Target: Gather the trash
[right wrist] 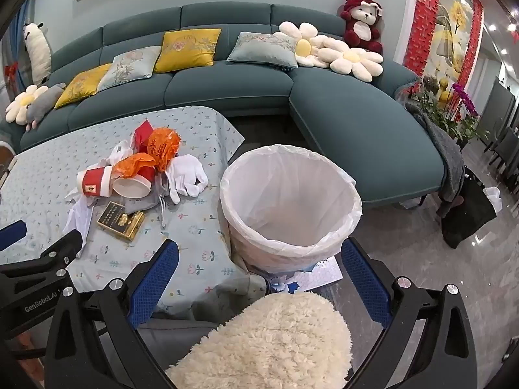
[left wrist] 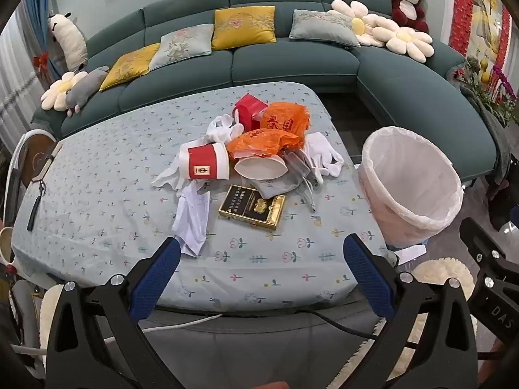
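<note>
A trash pile lies mid-table: a red-and-white paper cup (left wrist: 204,163) on its side, a white bowl (left wrist: 261,168), orange plastic bags (left wrist: 285,123), a red box (left wrist: 249,110), white gloves (left wrist: 322,155), white paper (left wrist: 193,217), a grey pouch (left wrist: 279,183) and a black-and-gold box (left wrist: 252,206). A pink bin (left wrist: 412,188) with a white liner stands right of the table, empty inside in the right wrist view (right wrist: 288,201). My left gripper (left wrist: 259,256) is open above the table's near edge. My right gripper (right wrist: 259,259) is open just short of the bin.
The table (left wrist: 97,194) has a floral blue cloth. A black pen-like item (left wrist: 35,207) lies at its left. A teal sofa (left wrist: 292,61) with cushions wraps behind and to the right. A fluffy cream stool (right wrist: 269,334) sits below my right gripper. Paper (right wrist: 318,272) lies under the bin.
</note>
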### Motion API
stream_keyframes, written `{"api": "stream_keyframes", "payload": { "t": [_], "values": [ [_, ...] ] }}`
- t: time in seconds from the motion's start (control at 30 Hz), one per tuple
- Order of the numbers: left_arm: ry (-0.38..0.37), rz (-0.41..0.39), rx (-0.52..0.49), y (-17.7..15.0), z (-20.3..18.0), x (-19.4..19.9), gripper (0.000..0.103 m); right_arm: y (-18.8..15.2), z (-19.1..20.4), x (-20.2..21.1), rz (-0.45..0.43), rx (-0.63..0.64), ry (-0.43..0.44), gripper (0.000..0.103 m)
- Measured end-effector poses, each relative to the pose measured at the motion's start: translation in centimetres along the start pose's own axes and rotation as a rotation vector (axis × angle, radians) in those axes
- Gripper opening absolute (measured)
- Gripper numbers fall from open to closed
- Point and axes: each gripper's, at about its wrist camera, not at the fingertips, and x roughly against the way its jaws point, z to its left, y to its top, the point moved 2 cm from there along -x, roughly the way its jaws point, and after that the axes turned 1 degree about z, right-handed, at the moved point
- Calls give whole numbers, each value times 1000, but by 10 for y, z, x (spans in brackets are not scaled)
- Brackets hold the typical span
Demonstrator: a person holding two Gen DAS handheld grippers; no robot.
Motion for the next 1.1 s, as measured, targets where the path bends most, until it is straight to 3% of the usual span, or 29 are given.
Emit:
{"api": "stream_keyframes", "payload": {
  "t": [1.1],
  "values": [
    [-3,59,-16,-5,-9,-1,96,-4,-4,-1,6,3,5,96]
  ]
}}
